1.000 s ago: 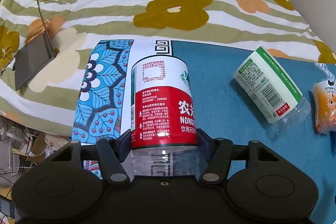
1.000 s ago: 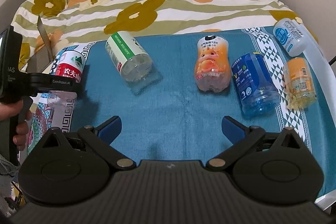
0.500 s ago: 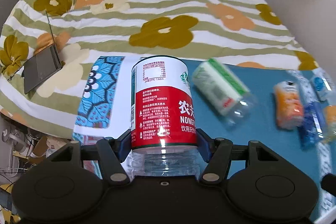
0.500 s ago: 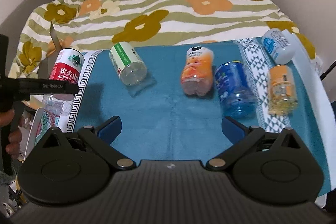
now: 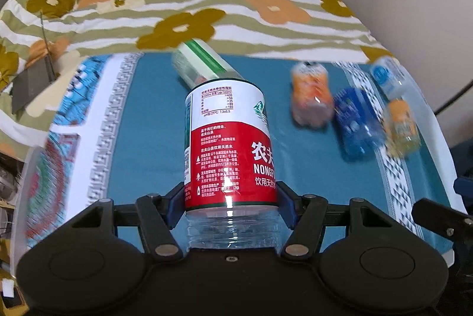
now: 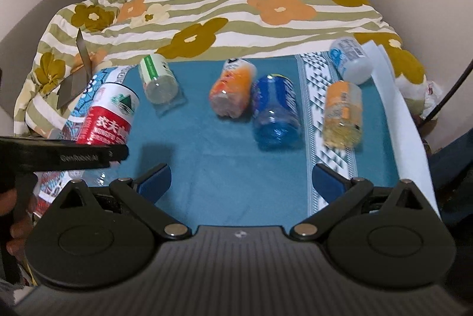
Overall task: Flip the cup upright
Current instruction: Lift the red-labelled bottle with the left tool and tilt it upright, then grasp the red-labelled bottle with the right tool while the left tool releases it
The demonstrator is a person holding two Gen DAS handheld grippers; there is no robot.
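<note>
My left gripper [image 5: 230,206] is shut on a cup cut from a clear bottle with a red and white label [image 5: 229,144]. It holds the cup by its clear ribbed end, above the teal cloth [image 5: 153,138]. In the right wrist view the same red-labelled cup [image 6: 108,117] hangs tilted at the left, gripped by the left gripper's black body [image 6: 62,157]. My right gripper [image 6: 241,183] stands open over the teal cloth [image 6: 224,168], nothing between its blue pads.
Several other bottle cups lie on their sides on the cloth: green-labelled [image 6: 156,79], orange [image 6: 233,89], blue [image 6: 275,111], yellow-orange [image 6: 343,114] and pale blue [image 6: 350,60]. Behind is a flowered bedspread [image 6: 236,11]. A dark folder [image 6: 74,79] lies at left.
The left gripper has swung right and risen with the red-labelled cup, so the teal cloth and the other cups now lie behind it. The right gripper has pulled back slightly, still open.
</note>
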